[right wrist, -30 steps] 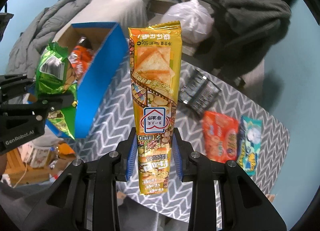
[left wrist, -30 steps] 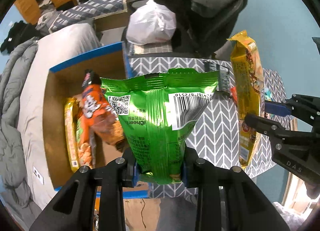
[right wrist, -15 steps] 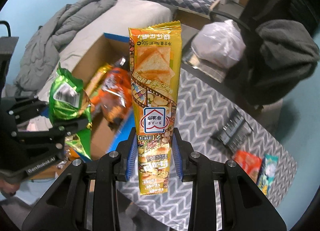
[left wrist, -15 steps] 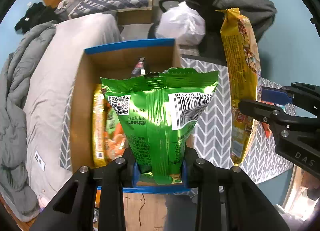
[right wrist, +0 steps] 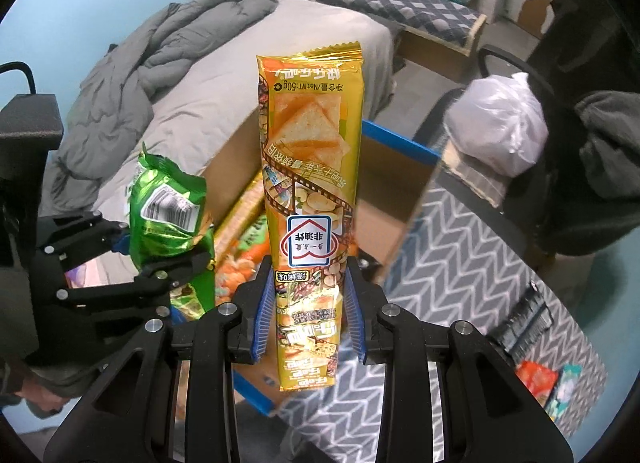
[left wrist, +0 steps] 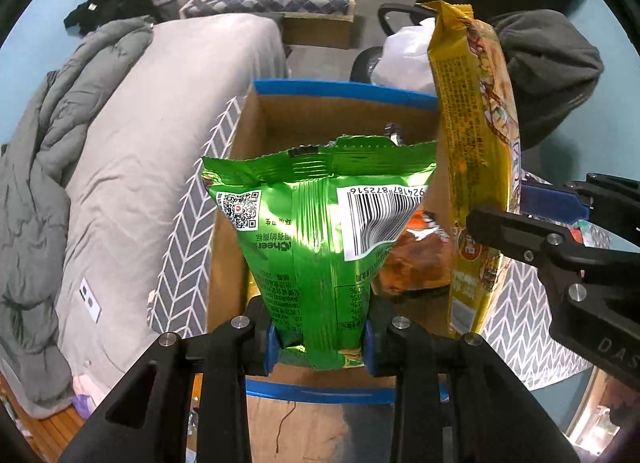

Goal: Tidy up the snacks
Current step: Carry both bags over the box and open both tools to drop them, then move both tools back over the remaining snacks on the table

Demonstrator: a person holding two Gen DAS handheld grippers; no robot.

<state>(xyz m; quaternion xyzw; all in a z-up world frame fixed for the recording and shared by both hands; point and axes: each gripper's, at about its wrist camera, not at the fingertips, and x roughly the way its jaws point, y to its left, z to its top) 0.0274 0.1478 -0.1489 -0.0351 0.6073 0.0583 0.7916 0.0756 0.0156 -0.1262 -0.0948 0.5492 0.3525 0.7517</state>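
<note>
My left gripper (left wrist: 319,347) is shut on a green snack bag (left wrist: 320,231), held upright over the open cardboard box (left wrist: 340,119) with blue-taped rims. My right gripper (right wrist: 308,319) is shut on a long yellow cracker pack (right wrist: 310,191), also above the box (right wrist: 384,183). In the left wrist view the yellow pack (left wrist: 476,167) hangs at the right, pinched by the right gripper (left wrist: 520,211). In the right wrist view the green bag (right wrist: 172,215) shows at the left in the left gripper (right wrist: 160,251). Orange and yellow snack packs (right wrist: 240,247) lie inside the box.
The box stands on a grey chevron-patterned table (right wrist: 460,263). A black pack (right wrist: 520,319), an orange pack (right wrist: 536,379) and a teal pack (right wrist: 568,387) lie on it at the right. A grey bed (left wrist: 120,143) is to the left; a chair holding a white plastic bag (right wrist: 496,135) is behind.
Both grippers have carried their packs sideways from above the table to above the box. The box now sits centred under the green bag, and the yellow pack has come closer beside it.
</note>
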